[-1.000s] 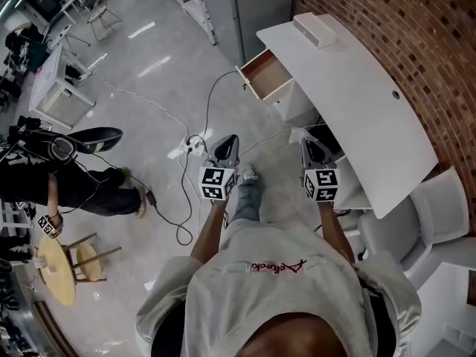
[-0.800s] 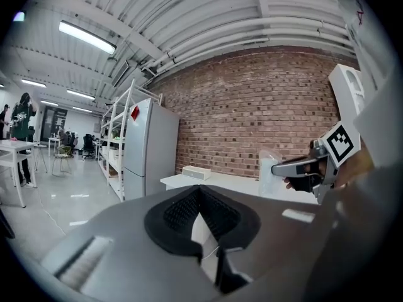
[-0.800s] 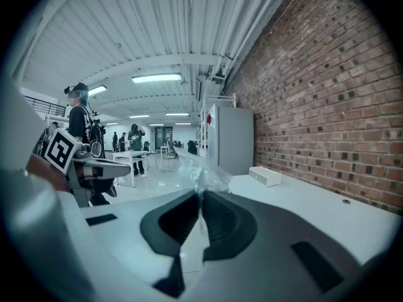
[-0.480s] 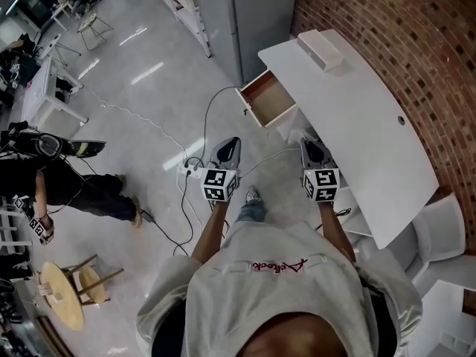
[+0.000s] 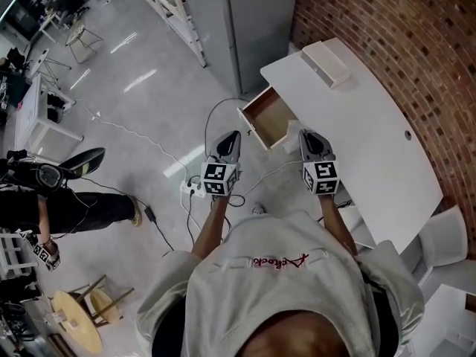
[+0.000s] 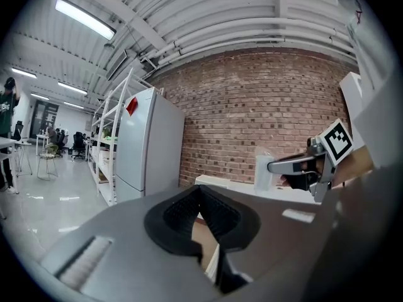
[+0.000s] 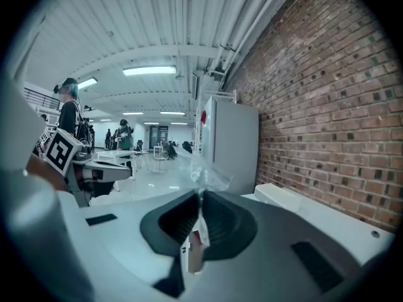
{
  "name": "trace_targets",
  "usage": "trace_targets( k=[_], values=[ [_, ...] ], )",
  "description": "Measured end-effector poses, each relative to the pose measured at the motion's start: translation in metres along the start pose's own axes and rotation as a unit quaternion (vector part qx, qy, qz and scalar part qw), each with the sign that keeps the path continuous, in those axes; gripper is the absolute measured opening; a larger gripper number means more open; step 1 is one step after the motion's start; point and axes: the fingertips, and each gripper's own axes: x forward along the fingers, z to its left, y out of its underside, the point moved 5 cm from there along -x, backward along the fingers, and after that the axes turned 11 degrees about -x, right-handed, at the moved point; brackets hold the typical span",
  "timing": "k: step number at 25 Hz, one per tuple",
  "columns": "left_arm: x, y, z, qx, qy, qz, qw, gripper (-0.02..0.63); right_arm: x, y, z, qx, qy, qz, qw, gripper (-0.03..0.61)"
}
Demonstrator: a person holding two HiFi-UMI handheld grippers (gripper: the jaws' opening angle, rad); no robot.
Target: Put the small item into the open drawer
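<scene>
The open wooden drawer (image 5: 269, 117) sticks out from the white desk (image 5: 372, 147), just ahead of both grippers and between them. My right gripper (image 5: 308, 135) (image 7: 201, 197) is shut on a small clear plastic bag (image 7: 206, 173) that holds a small item; the bag's crumpled top sticks up above the pads, and the item hangs below them. The left gripper view shows that bag (image 6: 263, 170) held level over the desk edge. My left gripper (image 5: 230, 137) (image 6: 201, 195) is shut and holds nothing, to the drawer's left over the floor.
A white box (image 5: 327, 63) lies on the far end of the desk, by the brick wall (image 5: 416, 43). A grey fridge (image 5: 238, 21) stands beyond the drawer. Cables and a power strip (image 5: 192, 188) lie on the floor. A person (image 5: 67, 199) stands to the left.
Both grippers have moved forward together toward the desk. The drawer now lies right in front of their tips. The jaws look the same as before.
</scene>
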Motion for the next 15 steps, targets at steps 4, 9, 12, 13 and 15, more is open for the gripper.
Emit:
trace_targets(
  k=[4, 9, 12, 13, 15],
  values=[
    [0.026, -0.009, 0.024, 0.004, 0.008, 0.002, 1.0000, 0.009, 0.031, -0.003, -0.006, 0.000, 0.008, 0.001, 1.000, 0.017],
    [0.046, -0.012, 0.043, 0.004, 0.010, 0.009, 0.9999, 0.009, 0.054, 0.002, -0.008, 0.005, 0.008, 0.010, 1.000, 0.017],
    [0.056, -0.011, 0.049, 0.003, 0.008, 0.013, 0.9999, 0.009, 0.066, 0.006, -0.012, 0.008, 0.003, 0.016, 1.000, 0.017],
    [0.058, -0.010, 0.050, 0.003, 0.006, 0.015, 0.9999, 0.009, 0.069, 0.007, -0.014, 0.009, 0.000, 0.018, 1.000, 0.017],
    [0.061, -0.007, 0.054, 0.000, 0.000, 0.021, 0.9998, 0.009, 0.077, 0.011, -0.015, 0.011, -0.008, 0.021, 1.000, 0.017]
  ],
)
